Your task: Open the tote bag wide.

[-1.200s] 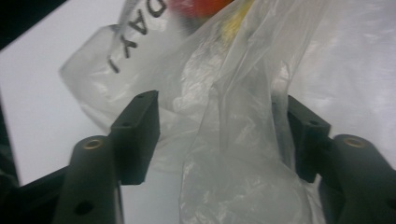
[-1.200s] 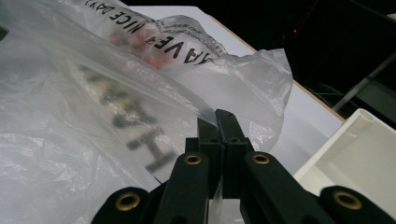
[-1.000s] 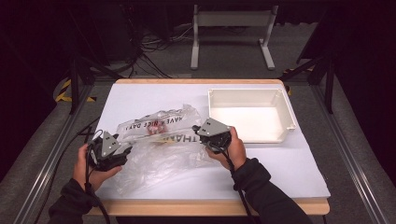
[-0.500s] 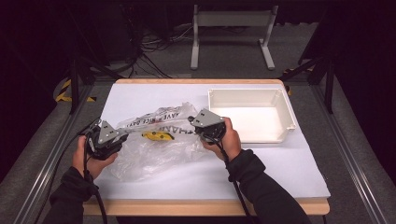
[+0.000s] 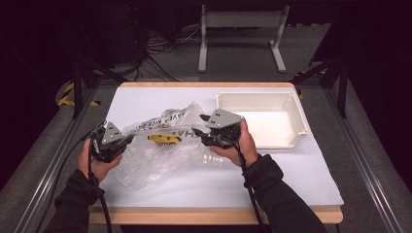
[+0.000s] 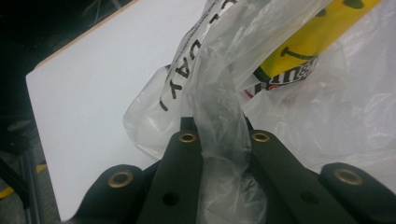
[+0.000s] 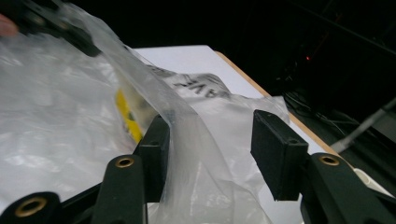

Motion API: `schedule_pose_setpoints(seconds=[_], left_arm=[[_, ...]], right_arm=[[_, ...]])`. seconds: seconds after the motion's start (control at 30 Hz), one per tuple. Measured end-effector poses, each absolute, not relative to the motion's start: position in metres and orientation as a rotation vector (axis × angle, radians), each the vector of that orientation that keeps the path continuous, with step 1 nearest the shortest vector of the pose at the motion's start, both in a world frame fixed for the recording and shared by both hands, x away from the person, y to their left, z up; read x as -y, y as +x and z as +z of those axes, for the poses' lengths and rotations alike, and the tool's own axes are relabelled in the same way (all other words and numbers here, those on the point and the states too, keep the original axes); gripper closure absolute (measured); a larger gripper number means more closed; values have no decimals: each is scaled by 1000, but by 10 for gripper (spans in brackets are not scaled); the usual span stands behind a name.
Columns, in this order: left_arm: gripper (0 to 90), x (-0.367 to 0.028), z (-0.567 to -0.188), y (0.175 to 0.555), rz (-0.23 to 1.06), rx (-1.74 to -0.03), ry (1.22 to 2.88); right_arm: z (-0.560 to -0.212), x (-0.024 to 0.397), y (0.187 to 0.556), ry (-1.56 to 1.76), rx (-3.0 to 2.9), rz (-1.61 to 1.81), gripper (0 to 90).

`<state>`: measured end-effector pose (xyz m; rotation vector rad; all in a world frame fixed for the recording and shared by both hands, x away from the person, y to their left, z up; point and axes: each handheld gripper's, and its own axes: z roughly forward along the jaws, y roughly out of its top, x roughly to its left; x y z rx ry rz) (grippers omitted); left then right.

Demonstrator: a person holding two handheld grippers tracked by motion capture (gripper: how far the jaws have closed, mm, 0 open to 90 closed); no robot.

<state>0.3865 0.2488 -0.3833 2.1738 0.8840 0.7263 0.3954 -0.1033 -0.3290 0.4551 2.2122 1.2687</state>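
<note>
Left gripper (image 5: 127,140) clamped on a bunched fold of the clear crinkled plastic bag with black lettering (image 5: 160,150), bag lifted over the white-topped table (image 5: 291,179), right gripper (image 7: 210,144) jaws just opened, film draped between them unpinched, bag raised higher than before.

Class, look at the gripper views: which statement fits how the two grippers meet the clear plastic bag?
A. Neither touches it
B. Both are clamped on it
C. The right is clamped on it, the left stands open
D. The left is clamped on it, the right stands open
D: the left gripper pinches a bunched strip of the plastic bag, while the right gripper has a wide gap between its jaws, with the film only draped through.
</note>
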Motion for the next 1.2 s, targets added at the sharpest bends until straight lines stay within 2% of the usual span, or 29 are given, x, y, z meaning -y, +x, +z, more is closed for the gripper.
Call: schedule_pose_setpoints(seconds=[0.17, 0.33, 0.47, 0.53, 0.57, 0.63, 0.77, 0.93, 1.0, 1.03, 1.1, 1.13, 1.2], left_arm=[[885, -245, -380, 388, 730, -880, 2159], [885, -238, -377, 388, 738, -848, 2178], [886, -236, -376, 389, 753, -852, 2186], [886, -237, -376, 390, 745, -855, 2193], [886, -237, -376, 390, 742, -856, 2191], [885, -236, -376, 387, 731, -847, 2191], [886, -228, -371, 382, 711, -809, 2200], [885, -218, -369, 377, 747, -760, 2249], [885, -216, -370, 377, 748, -757, 2262], [886, -216, -371, 378, 748, -757, 2263], [885, -218, -372, 380, 743, -778, 2257], [885, -219, -372, 382, 738, -783, 2258], [886, -220, -374, 383, 730, -792, 2249]], right_arm=[[-318, 103, 380, 385, -2210, 1287, 584], [-304, 108, 371, 365, -2142, 1285, 563], [-298, 110, 368, 372, -2127, 1283, 462], [-302, 108, 374, 411, -2139, 1226, 355], [-304, 108, 376, 420, -2152, 1217, 345], [-307, 109, 378, 436, -2161, 1254, 220], [-314, 99, 376, 407, -2201, 1232, 187], [-311, 94, 372, 373, -2221, 1250, 154], [-311, 92, 368, 350, -2236, 1264, 195], [-310, 91, 366, 346, -2233, 1264, 247], [-309, 92, 363, 307, -2251, 1274, 428], [-308, 93, 360, 292, -2252, 1290, 545], [-307, 96, 356, 258, -2268, 1337, 688]])
